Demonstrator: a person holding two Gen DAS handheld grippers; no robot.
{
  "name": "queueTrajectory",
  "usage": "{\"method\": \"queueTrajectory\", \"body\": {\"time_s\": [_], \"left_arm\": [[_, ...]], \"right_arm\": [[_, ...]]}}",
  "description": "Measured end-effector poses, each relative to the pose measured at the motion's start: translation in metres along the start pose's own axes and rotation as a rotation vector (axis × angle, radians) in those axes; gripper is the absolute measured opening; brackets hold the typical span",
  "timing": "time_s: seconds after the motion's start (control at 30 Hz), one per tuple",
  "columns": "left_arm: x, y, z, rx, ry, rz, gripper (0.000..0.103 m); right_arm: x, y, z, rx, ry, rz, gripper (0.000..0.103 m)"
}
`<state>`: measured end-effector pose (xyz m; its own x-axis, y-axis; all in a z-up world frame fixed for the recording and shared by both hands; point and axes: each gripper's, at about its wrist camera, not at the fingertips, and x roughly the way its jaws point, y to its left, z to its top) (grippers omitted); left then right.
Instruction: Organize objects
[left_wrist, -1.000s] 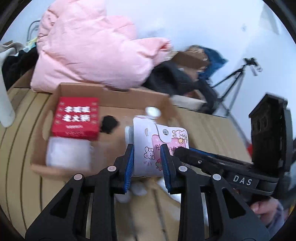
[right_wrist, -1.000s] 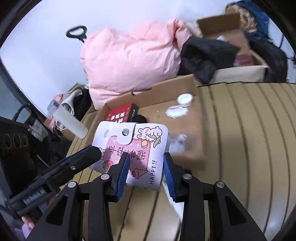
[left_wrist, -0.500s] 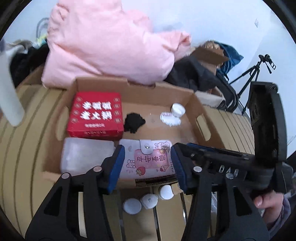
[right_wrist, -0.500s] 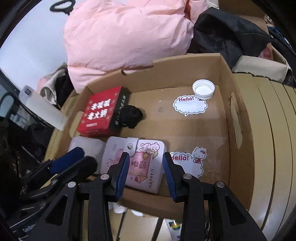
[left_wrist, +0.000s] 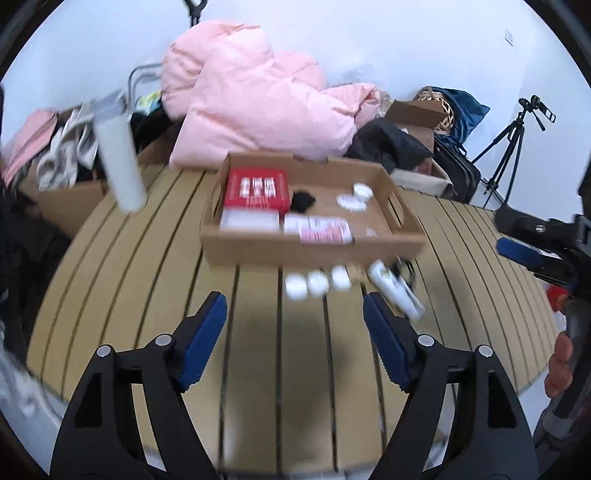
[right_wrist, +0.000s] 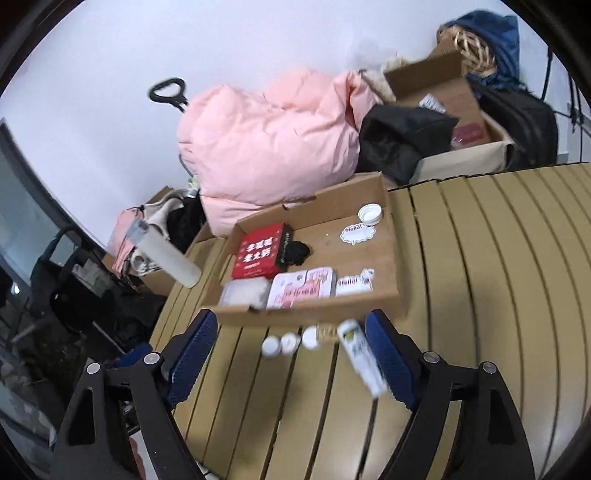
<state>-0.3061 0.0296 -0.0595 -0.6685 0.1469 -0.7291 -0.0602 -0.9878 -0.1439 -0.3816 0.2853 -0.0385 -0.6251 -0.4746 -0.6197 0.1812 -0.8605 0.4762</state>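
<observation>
A shallow cardboard box (left_wrist: 314, 254) (right_wrist: 317, 314) sits on the slatted table. In it lie the pink wallet (left_wrist: 321, 229) (right_wrist: 301, 288), a red box (left_wrist: 256, 188) (right_wrist: 260, 251), a white pack (left_wrist: 249, 220) (right_wrist: 244, 292), a black lump (left_wrist: 302, 201), a white cap (right_wrist: 369, 213) and stickers (right_wrist: 357, 233). Three small white caps (left_wrist: 316, 284) (right_wrist: 290, 341) and a white tube (left_wrist: 395, 290) (right_wrist: 362, 356) lie in front of the box. My left gripper (left_wrist: 293, 336) and right gripper (right_wrist: 290, 356) are both open and empty, back from the box.
A pink duvet (left_wrist: 258, 99) (right_wrist: 269, 140), dark bags (right_wrist: 402, 144) and an open carton (right_wrist: 454, 96) are piled behind the table. A frosted bottle (left_wrist: 118, 147) (right_wrist: 168, 254) stands at the left. A tripod (left_wrist: 509, 136) stands at the right.
Both grippers set the pink wallet into the box, opened wide and pulled back and up from it. The wallet stays in the box's front row.
</observation>
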Motion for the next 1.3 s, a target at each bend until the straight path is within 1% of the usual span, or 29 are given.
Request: {"method": "queueTrajectory", "body": {"time_s": [0.1,0.13,0.2,0.23,0.27,0.33,0.37,0.43,0.53,0.6,0.73,0.8,0.87,0.93,1.0,1.07,1.17,1.2,1.23,1.3], "left_arm": [[-0.018,-0.001,-0.028,-0.004,0.034,-0.012,0.073],[-0.025,-0.002,-0.037,0.004,0.037,-0.015,0.073],[-0.034,-0.004,-0.049,0.020,0.036,-0.011,0.074],[-0.036,-0.005,-0.054,0.027,0.037,-0.006,0.075],[-0.037,-0.005,-0.057,0.031,0.046,0.006,0.075],[-0.038,-0.004,-0.062,0.027,0.052,0.021,0.075],[-0.039,-0.003,-0.063,0.021,0.047,0.020,0.075],[-0.039,-0.002,-0.066,0.011,0.038,0.000,0.075],[-0.038,-0.002,-0.070,0.024,0.039,-0.024,0.075],[-0.037,-0.002,-0.071,0.036,0.039,-0.030,0.075],[-0.032,0.001,-0.071,0.016,0.034,-0.050,0.075],[-0.024,0.001,-0.072,0.014,0.053,-0.070,0.075],[-0.013,-0.001,-0.071,0.028,0.077,-0.066,0.075],[0.002,-0.002,-0.070,0.044,0.103,-0.049,0.075],[0.017,-0.001,-0.065,0.050,0.126,-0.042,0.075],[0.030,0.000,-0.059,0.053,0.132,-0.039,0.075],[0.056,0.002,-0.043,0.056,0.104,-0.049,0.075],[0.069,0.005,-0.036,0.046,0.092,-0.063,0.075],[0.083,0.009,-0.030,0.027,0.096,-0.071,0.073],[0.111,0.016,-0.018,-0.016,0.127,-0.068,0.065]], "right_arm": [[-0.027,0.008,-0.033,-0.048,-0.010,-0.015,0.086],[-0.037,0.009,-0.051,-0.067,-0.001,-0.052,0.086],[-0.040,0.010,-0.074,-0.094,0.040,-0.114,0.086],[-0.039,0.009,-0.090,-0.106,0.082,-0.123,0.086],[-0.039,0.008,-0.100,-0.108,0.100,-0.110,0.085],[-0.042,0.007,-0.116,-0.116,0.089,-0.097,0.085],[-0.043,0.008,-0.121,-0.125,0.084,-0.096,0.085],[-0.046,0.013,-0.131,-0.160,0.069,-0.105,0.079],[-0.041,0.020,-0.142,-0.210,0.087,-0.145,0.078],[-0.038,0.021,-0.148,-0.208,0.086,-0.155,0.078],[-0.030,0.011,-0.152,-0.169,0.129,-0.164,0.078],[-0.028,0.010,-0.151,-0.188,0.127,-0.183,0.078],[-0.024,0.006,-0.146,-0.202,0.121,-0.208,0.077],[-0.018,0.001,-0.140,-0.196,0.131,-0.213,0.067],[-0.009,-0.008,-0.133,-0.191,0.136,-0.220,0.066],[-0.001,-0.016,-0.127,-0.182,0.140,-0.227,0.065],[0.013,-0.031,-0.110,-0.155,0.141,-0.220,0.065],[0.019,-0.036,-0.103,-0.147,0.140,-0.218,0.064],[0.026,-0.040,-0.095,-0.141,0.141,-0.217,0.064],[0.040,-0.047,-0.077,-0.129,0.143,-0.217,0.062]]}}
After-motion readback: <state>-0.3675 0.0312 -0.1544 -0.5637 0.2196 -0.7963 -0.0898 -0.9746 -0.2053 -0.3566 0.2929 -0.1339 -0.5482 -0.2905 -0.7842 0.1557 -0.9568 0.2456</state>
